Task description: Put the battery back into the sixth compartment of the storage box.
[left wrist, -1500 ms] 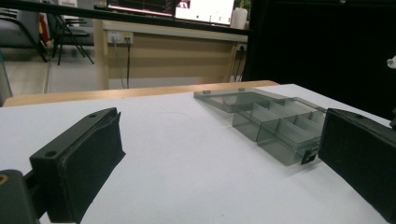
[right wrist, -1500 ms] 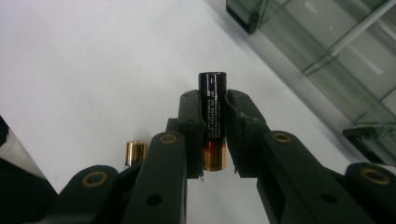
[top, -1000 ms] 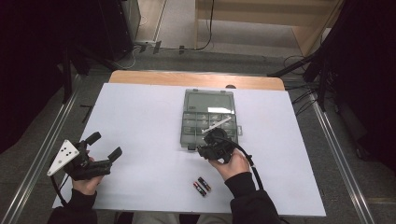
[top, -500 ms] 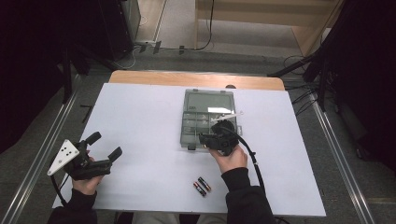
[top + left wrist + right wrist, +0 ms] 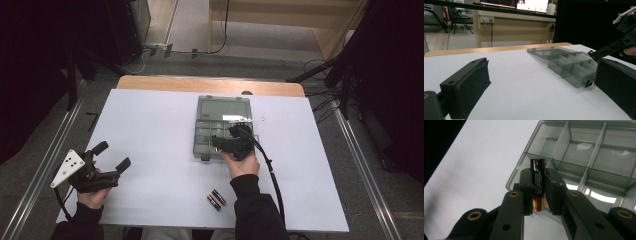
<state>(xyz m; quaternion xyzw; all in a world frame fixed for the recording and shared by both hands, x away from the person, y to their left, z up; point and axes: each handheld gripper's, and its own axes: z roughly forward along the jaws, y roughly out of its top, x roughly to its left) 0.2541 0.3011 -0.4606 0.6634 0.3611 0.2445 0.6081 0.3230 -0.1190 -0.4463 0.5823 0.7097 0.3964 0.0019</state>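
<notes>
My right gripper [image 5: 538, 176] is shut on a black-and-gold battery [image 5: 538, 186], which stands upright between the pads. It hovers at the near left corner of the smoky clear compartment box [image 5: 524, 167]. In the high view the right gripper [image 5: 220, 144] sits over the front edge of the box [image 5: 222, 107], whose lid lies open toward the far side. My left gripper [image 5: 112, 155] rests open at the table's near left with nothing between its jaws. The left gripper view looks across the table at the box [image 5: 571, 67] and the right gripper [image 5: 609, 48].
Two more batteries [image 5: 216, 198] lie side by side on the white table sheet [image 5: 150, 130], near the front edge beside my right forearm. A cable [image 5: 270, 175] trails back from the right gripper. The wooden table edge [image 5: 210, 85] runs along the far side.
My right gripper has carried the battery a little farther from me, onto the near edge of the box. The left gripper has stayed put.
</notes>
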